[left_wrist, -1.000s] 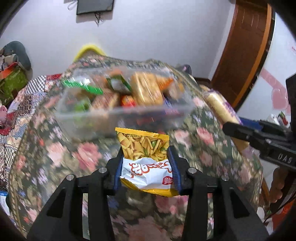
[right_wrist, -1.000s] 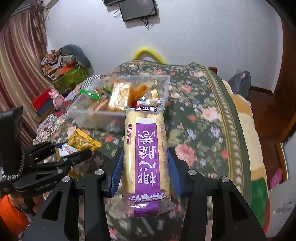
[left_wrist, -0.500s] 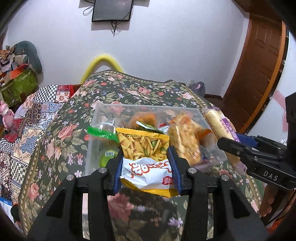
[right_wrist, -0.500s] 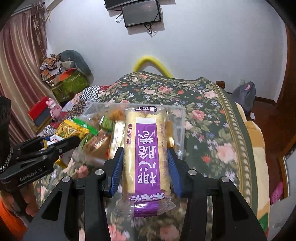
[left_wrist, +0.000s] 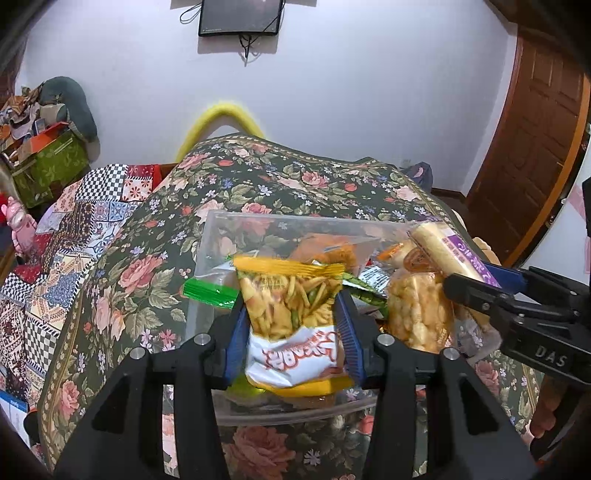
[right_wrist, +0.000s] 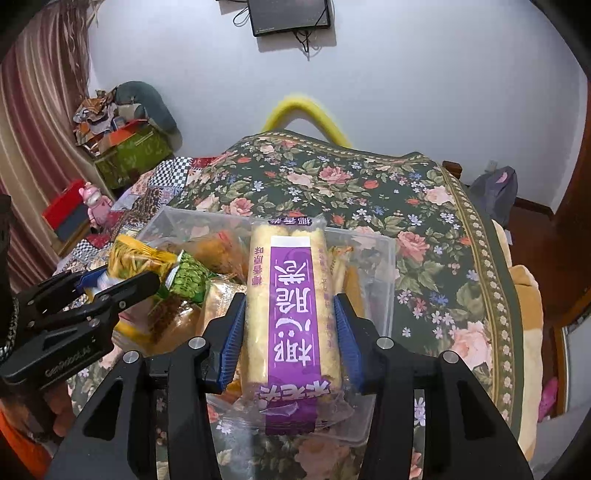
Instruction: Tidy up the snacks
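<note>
Two grippers in frame, each loaded. My left gripper (left_wrist: 291, 328) has its blue pads pressed against both sides of a yellow snack packet (left_wrist: 291, 317), narrowed to the packet's width; the packet shows printed strips on its upper half and a white panel with red lettering below. It sits above the near-left part of the clear plastic container (left_wrist: 236, 221), its lower edge just over the near rim.

My right gripper (right_wrist: 290, 332) is likewise closed to the width of a long purple-labelled wafer pack (right_wrist: 291, 295), gripped at mid-length, pointing away from the camera. The pack lies over the middle of the container (right_wrist: 384, 258), its far end reaching the far wall. I cannot tell whether it touches the snacks beneath.

In the left wrist view the same wafer pack (left_wrist: 448, 254) crosses the container's right corner, with the right gripper (left_wrist: 480, 291) coming in from the right.

Container contents: a green-edged packet (left_wrist: 210, 291) against the left wall, an orange-brown packet (left_wrist: 332, 251) toward the back, a clear bag of puffed pieces (left_wrist: 417, 314) at right.

The container rests on a dark floral bedspread (right_wrist: 369, 184). A wall-mounted screen (right_wrist: 290, 14) hangs on the white wall behind.
</note>
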Available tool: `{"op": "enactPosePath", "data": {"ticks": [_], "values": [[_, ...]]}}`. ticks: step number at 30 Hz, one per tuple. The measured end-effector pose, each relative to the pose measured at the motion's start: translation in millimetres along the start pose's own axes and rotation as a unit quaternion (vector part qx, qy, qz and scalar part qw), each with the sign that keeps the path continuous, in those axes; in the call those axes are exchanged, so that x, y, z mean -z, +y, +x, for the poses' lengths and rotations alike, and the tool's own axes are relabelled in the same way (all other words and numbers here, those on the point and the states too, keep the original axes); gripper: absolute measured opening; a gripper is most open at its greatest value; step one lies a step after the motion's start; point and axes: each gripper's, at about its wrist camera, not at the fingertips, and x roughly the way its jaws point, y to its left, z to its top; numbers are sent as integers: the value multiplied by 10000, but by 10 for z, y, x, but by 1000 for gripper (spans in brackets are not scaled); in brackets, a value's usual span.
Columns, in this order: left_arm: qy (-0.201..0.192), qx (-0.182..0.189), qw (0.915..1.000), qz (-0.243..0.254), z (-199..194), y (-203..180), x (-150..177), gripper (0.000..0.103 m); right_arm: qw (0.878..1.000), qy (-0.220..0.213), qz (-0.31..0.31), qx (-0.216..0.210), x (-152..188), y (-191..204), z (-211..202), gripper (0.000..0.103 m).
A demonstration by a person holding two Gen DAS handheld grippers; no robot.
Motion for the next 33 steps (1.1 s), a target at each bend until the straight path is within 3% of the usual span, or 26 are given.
{"op": "enactPosePath", "data": {"ticks": [5,14,23,27,33], "values": [[-40,15,10000,-1,-96,-11,27,55,10000,-91,13,-10,-8,-15,-119,48],[-401,100,9991,69,-615,-83,15,56,9991,-421,-36,-1,28,-2,-551,48],[-1242,271,9917,176,-1569,-252,24,56,9937,-1108,-135,-52,85,175,-1291,48],[-1657,340,9854,189,-2003,-308,85,64,9890,-1466,-158,-92,148,290,-1636,48],[-2172,255,9753,300,-2526,-391,229,71,9799,-1987,-167,-77,261,459,-2028,60]]}}
